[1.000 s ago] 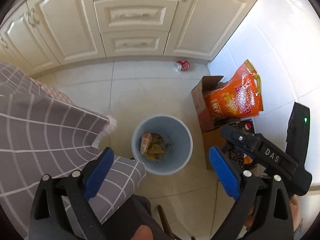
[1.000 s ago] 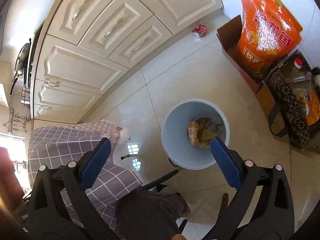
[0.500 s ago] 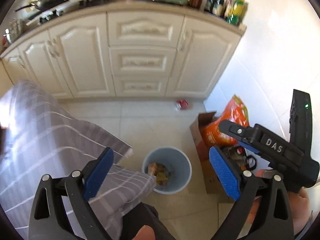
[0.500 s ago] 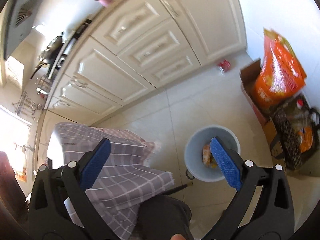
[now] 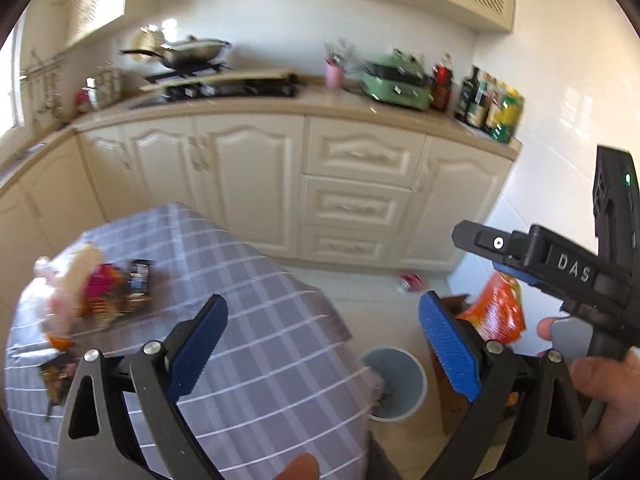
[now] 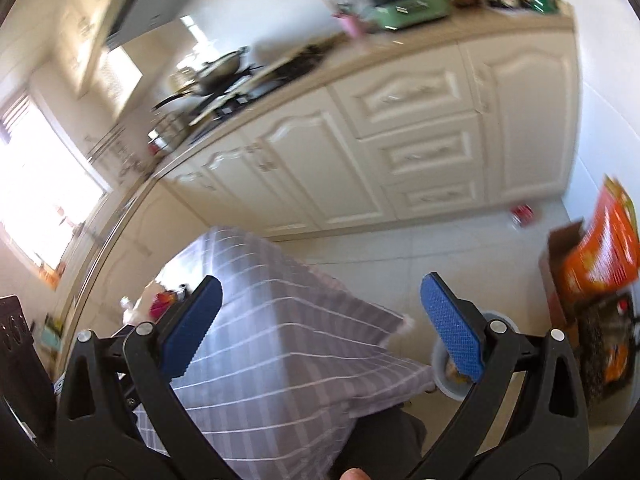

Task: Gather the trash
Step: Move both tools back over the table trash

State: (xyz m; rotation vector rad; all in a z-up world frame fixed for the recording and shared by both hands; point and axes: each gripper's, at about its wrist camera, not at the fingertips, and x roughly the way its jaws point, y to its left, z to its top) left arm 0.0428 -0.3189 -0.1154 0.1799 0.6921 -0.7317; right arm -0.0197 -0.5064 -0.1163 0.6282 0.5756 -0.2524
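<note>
Round grey bin [image 5: 394,384] beside checked cloth [image 5: 260,320]

Cream cabinets [image 5: 248,176]; pale tiled floor [image 6: 440,256]; bright window [image 6: 44,184]

a table [image 5: 256,280] under a checked cloth stands in the foreground, with a heap of wrappers [image 5: 100,292] on its far left part (too blurred to sort out). right of the table, on the floor, sits a bin [image 5: 396,384]; right of that, a cardboard box [image 6: 560,256] holding a snack bag [image 6: 600,248]. behind all runs a cabinet row [image 5: 320,184], a small can [image 5: 410,280] at its foot.
</note>
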